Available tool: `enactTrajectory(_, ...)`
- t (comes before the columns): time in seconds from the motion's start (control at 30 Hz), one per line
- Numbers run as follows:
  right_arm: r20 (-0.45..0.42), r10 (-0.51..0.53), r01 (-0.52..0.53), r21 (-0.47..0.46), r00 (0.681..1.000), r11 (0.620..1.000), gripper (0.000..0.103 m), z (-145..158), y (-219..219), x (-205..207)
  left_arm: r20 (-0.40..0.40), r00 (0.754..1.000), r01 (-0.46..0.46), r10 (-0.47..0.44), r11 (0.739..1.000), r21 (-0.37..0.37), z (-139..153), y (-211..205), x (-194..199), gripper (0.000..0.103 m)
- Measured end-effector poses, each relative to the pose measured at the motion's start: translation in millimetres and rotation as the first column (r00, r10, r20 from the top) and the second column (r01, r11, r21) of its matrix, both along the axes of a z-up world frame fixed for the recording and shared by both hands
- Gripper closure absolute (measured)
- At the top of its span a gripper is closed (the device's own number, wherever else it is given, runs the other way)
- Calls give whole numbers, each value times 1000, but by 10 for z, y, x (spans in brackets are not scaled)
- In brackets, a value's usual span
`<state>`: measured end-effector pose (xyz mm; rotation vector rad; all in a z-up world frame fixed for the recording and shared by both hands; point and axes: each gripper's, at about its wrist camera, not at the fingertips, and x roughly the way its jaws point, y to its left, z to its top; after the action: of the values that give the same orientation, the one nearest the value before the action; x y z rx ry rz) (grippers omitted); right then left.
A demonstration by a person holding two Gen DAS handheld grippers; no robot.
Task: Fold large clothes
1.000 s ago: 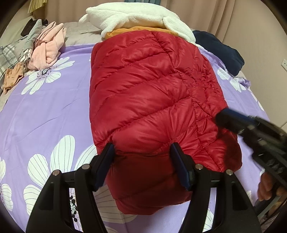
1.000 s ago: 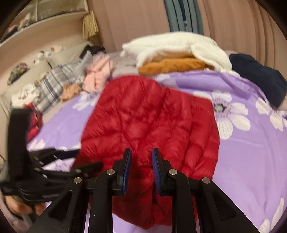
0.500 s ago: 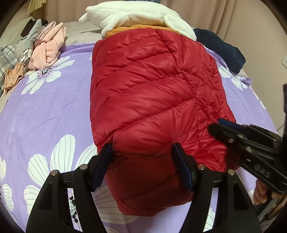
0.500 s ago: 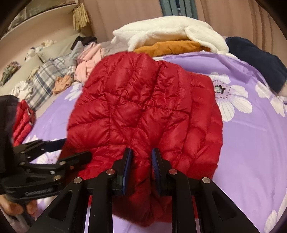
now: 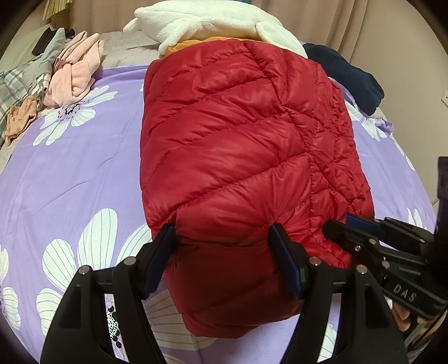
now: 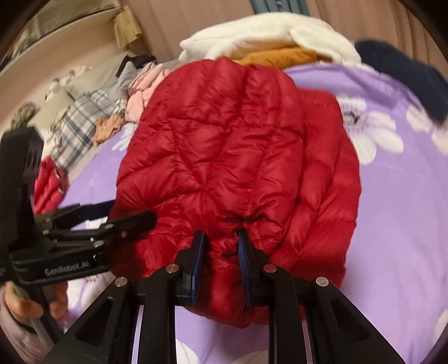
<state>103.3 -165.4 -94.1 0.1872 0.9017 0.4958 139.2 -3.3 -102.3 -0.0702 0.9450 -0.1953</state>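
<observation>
A red quilted puffer jacket (image 5: 238,140) lies folded lengthwise on the purple flowered bedsheet (image 5: 70,168). My left gripper (image 5: 224,235) straddles its thick near end, jaws wide, with both pads pressed into the padding. Seen from the right wrist, the jacket (image 6: 224,140) bulges up, and my right gripper (image 6: 221,238) is shut on a bunched pinch of its near edge. In the left wrist view the right gripper (image 5: 338,224) sits low at the jacket's right near corner. The right wrist view shows the left gripper (image 6: 128,214) at the jacket's left side, held by a hand (image 6: 16,302).
At the far end of the bed a white fleece (image 5: 212,19) lies over an orange garment (image 5: 190,43), with a navy garment (image 5: 344,72) to the right. Pink clothes (image 5: 75,70) and plaid fabric (image 6: 78,117) are heaped at the far left. A wall runs along the right.
My right gripper has sunk toward the bed with the jacket's edge still pinched, and rolled a little. The left gripper has stayed where it was on the near end.
</observation>
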Motion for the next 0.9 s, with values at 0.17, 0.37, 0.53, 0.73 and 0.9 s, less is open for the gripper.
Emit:
enactTrajectory(0.17,-8,1,-1,6,1000,1000,81,-41,1,3,-3,1000,-6,6,1000,2,-13,4,8,30)
enactTrajectory(0.37,-24,-11,12,19,1000,1000,81,-22,-15,-18,-13,1000,-27,27,1000,9,8,23,-6,27)
enactTrajectory(0.53,-22,-22,23,20,1000,1000,81,40,-41,-42,-14,999,-48,48,999,9,70,60,-75,27)
enactTrajectory(0.73,-14,-35,35,13,999,999,76,101,-81,-104,-5,998,-65,65,998,12,156,78,-184,28)
enactTrajectory(0.9,4,-43,43,12,999,999,72,174,-136,-169,2,995,-98,98,995,35,233,111,-263,21)
